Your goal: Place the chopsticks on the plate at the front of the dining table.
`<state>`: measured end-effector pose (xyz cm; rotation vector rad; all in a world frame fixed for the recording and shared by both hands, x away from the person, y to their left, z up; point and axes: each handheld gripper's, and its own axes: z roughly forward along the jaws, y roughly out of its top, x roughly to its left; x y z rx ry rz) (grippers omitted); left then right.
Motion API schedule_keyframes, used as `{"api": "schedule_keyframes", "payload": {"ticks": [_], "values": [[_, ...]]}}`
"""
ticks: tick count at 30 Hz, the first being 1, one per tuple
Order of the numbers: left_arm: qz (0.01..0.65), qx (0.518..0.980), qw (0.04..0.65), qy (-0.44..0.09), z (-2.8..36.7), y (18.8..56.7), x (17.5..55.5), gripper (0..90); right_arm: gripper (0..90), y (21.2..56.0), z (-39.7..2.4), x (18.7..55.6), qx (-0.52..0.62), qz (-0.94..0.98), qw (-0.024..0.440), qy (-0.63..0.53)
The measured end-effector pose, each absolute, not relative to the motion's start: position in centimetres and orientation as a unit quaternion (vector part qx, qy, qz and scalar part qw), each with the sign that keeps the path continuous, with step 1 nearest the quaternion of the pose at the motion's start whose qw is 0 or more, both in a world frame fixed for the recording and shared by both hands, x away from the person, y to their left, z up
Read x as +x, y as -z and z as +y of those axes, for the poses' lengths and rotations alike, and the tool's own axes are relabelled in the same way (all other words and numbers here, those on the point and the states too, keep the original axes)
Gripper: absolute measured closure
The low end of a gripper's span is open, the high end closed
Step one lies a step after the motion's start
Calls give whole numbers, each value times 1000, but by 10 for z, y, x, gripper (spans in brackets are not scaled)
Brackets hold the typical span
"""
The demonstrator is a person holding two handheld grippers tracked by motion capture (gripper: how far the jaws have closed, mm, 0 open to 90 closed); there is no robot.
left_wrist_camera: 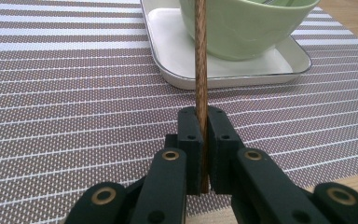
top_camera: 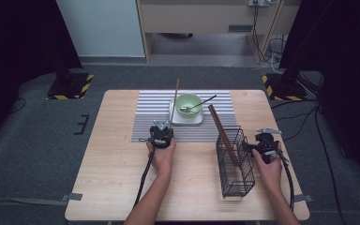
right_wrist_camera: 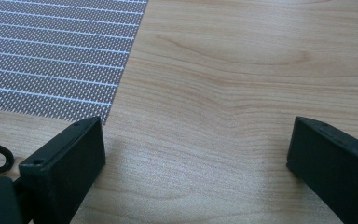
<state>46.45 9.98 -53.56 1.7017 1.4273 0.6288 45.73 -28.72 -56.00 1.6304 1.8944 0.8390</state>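
Wooden chopstick (left_wrist_camera: 201, 56) is pinched in the left gripper (left_wrist_camera: 202, 135), jaws clamped near its tail; the shaft runs out over the striped placemat (left_wrist_camera: 51, 93) past the green bowl (left_wrist_camera: 242, 25) on its white tray (left_wrist_camera: 177, 60). Right gripper (right_wrist_camera: 196, 154) is idle over bare table (right_wrist_camera: 242, 70), jaws wide apart with nothing between them. Next, probably: lift clear of the bowl rim, swing to the wire basket (top_camera: 236, 164), lower in tip-first beside the other chopsticks (top_camera: 221, 131).
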Motion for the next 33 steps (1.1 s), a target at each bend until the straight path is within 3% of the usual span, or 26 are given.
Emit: {"api": "schedule_keyframes", "payload": {"ticks": [33], "values": [[575,664,399,-264,106,534,465,850,43,560,-287,457,599,696,250,-308]]}}
